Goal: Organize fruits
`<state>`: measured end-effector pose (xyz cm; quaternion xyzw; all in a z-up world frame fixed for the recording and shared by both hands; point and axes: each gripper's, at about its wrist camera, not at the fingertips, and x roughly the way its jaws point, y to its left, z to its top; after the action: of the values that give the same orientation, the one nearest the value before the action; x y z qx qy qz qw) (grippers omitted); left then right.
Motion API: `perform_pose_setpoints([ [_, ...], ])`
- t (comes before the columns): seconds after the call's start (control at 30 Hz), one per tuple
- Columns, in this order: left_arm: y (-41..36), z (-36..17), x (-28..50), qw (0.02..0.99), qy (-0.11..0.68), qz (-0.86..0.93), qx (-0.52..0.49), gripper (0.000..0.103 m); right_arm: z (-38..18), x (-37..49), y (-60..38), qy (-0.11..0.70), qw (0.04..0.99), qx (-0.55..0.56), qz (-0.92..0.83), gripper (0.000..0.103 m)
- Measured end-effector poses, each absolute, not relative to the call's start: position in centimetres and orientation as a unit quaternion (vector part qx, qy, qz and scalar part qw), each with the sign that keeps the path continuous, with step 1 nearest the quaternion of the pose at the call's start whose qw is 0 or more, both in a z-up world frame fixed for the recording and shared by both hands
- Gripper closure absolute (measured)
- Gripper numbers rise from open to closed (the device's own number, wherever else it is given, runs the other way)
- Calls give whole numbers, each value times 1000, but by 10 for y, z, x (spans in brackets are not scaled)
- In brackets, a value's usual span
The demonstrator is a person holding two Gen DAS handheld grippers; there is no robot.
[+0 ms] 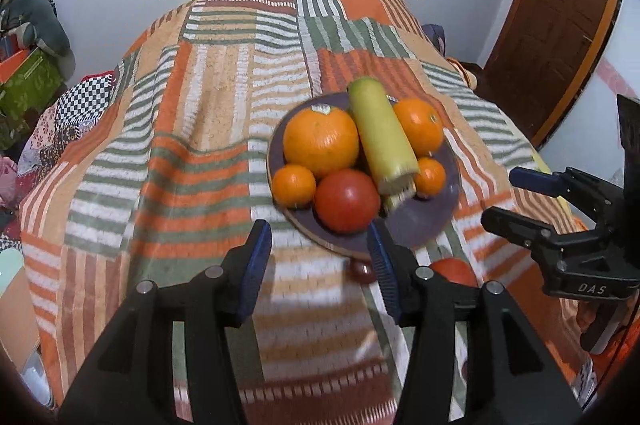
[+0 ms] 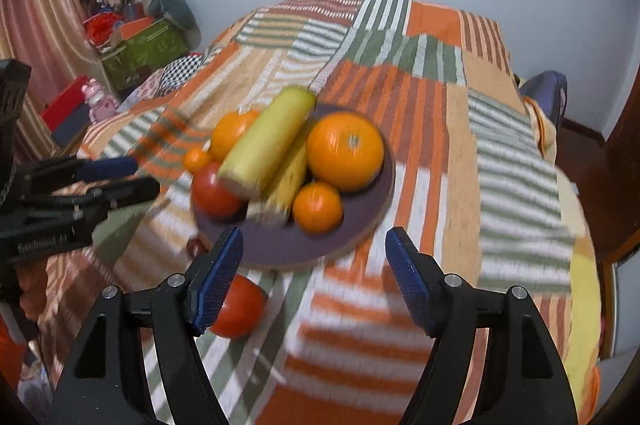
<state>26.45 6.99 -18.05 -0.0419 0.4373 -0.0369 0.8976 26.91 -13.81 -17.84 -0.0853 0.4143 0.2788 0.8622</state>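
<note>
A purple plate (image 1: 420,221) (image 2: 280,245) on a striped cloth holds a big orange (image 1: 320,139) (image 2: 345,149), smaller oranges (image 1: 419,125) (image 2: 318,207), a red tomato (image 1: 346,201) (image 2: 214,191) and a long pale green gourd (image 1: 380,133) (image 2: 264,141). A banana (image 2: 290,173) lies under the gourd. A second tomato (image 1: 454,271) (image 2: 240,307) and a small dark fruit (image 1: 362,271) (image 2: 195,247) lie on the cloth in front of the plate. My left gripper (image 1: 320,261) (image 2: 128,175) is open and empty just before the plate. My right gripper (image 2: 316,281) (image 1: 508,197) is open and empty near the plate's front rim.
The striped cloth (image 1: 208,129) covers a table that drops off on all sides. A green box and clutter (image 2: 140,53) stand at the left by a curtain. A brown door (image 1: 560,17) is at the right. A white wall is behind.
</note>
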Motion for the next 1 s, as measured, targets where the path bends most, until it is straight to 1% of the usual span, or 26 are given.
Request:
perform_pose_setpoints([
  [0.2, 67, -194, 237, 890, 453, -37, -38, 53, -189, 244, -140, 431, 845, -81, 306, 32],
  [0.43, 67, -210, 217, 882, 469, -39, -41, 53, -211, 236, -104, 453, 817, -101, 341, 33],
  [0.53, 68, -213, 212, 881, 470, -40, -45, 53, -219, 248, -93, 465, 812, -103, 337, 40],
  [0.6, 70, -214, 211, 881, 469, -39, -49, 53, -224, 259, -90, 474, 810, -98, 331, 42],
  [0.7, 73, -214, 211, 881, 467, -41, -56, 53, -225, 268, -88, 480, 809, -80, 329, 49],
  [0.77, 74, -214, 212, 882, 466, -41, -60, 53, -224, 270, -87, 482, 804, -72, 340, 59],
  [1.0, 77, -213, 218, 884, 461, -41, -66, 53, -214, 266, -88, 466, 815, -68, 338, 60],
])
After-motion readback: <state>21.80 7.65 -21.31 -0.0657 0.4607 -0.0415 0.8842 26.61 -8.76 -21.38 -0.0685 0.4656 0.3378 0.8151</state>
